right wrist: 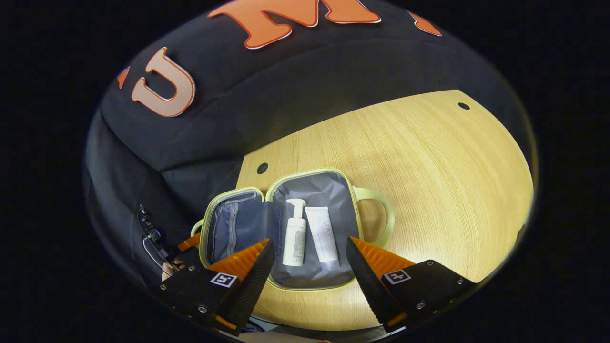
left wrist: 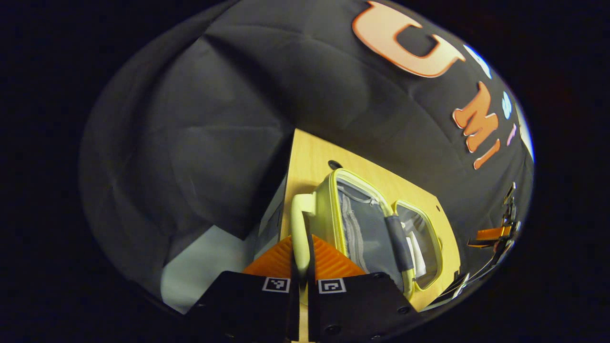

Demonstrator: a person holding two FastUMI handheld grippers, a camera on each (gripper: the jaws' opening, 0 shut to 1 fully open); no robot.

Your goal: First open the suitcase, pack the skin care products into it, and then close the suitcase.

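Left hand-held gripper (left wrist: 300, 267) is pinching the suitcase's pale handle (left wrist: 301, 228), fingers pressed on it from both sides, at 6 o'clock in the left gripper view. The suitcase (left wrist: 371, 224), small w/ yellow-green trim and grey lining, lies open on the tabletop (left wrist: 310, 157). From there the half next to the handle sits at about 5 o'clock, its zip pocket (left wrist: 355, 228) facing the camera; the 2nd half lies beyond it, toward 4 o'clock.

Right hand-held gripper (right wrist: 310, 257) is spread wide, nothing between the fingers, hovering over the open suitcase (right wrist: 286, 224) at 6 o'clock in the right gripper view. Two skin care products lie side by side in the right half of the case: a white pump bottle (right wrist: 294, 236) and, just beside it on the 3 o'clock side, a white tube (right wrist: 323, 233). They look to be touching or nearly so; can't tell which. Left half has the zip pocket (right wrist: 231, 224). A 2nd handle (right wrist: 379, 209) sticks out at the 3 o'clock side of the case, resting on the wood tabletop (right wrist: 429, 166). At approx 8 o'clock a hand (right wrist: 171, 269) w/ the other gripper is at the case's far edge.
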